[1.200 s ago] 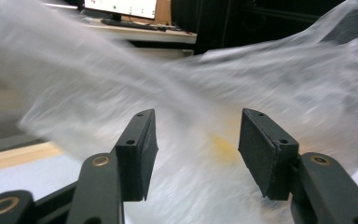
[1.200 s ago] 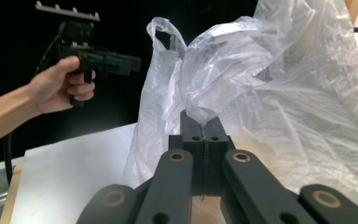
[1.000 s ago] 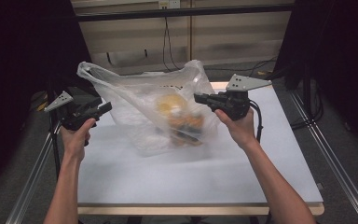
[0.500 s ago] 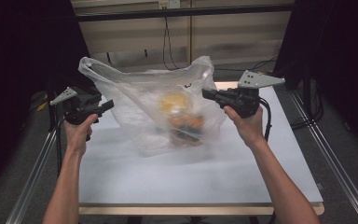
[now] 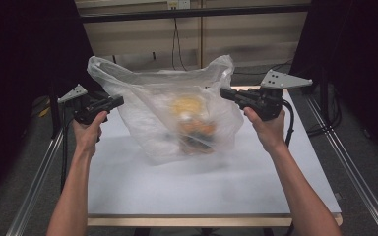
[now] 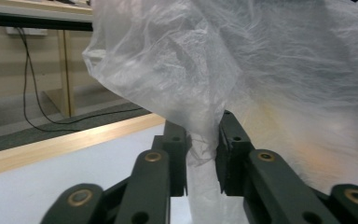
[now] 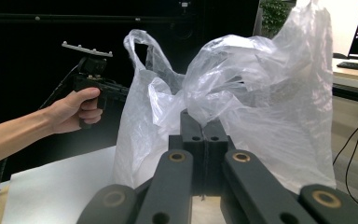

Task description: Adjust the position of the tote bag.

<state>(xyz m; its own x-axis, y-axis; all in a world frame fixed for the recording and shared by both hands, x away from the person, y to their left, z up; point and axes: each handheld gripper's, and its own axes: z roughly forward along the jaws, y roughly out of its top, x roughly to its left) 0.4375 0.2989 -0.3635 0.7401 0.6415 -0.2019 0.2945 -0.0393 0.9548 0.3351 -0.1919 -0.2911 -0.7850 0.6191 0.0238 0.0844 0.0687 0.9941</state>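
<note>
- A white table [image 5: 211, 191] with a pale wooden front edge stands in a dim room. Dark curtains hang at both sides, a beige wall with trailing black cables [image 5: 176, 46] lies behind, and metal rails run along the floor on either side.
- A thin, translucent white plastic bag [image 5: 177, 115] hangs above the far half of the table, stretched between the two grippers, its mouth upward and its two handle loops standing at the top corners.
- Inside the bag, low and towards the middle, lie blurred yellow and orange things [image 5: 192, 118] with something darker beneath; what they are cannot be told through the film.
- The left gripper [image 5: 115, 102] is at the bag's left edge in the high view. Its jaws have just been closing, and in the left gripper view a bunched fold of the bag [image 6: 200, 149] sits between them with a narrow gap left between the jaws; whether the pads truly press the film is hard to tell, though the fold seems pinched.
- The right gripper [image 5: 225, 93] is at the bag's right upper edge. In the right gripper view its jaws stand fully together, and the gathered plastic [image 7: 205, 109] rises straight out of their tips, so it clamps the bag's rim.
- In that view the person's left hand [image 7: 77, 109] grips the other gripper's handle beyond the bag.
</note>
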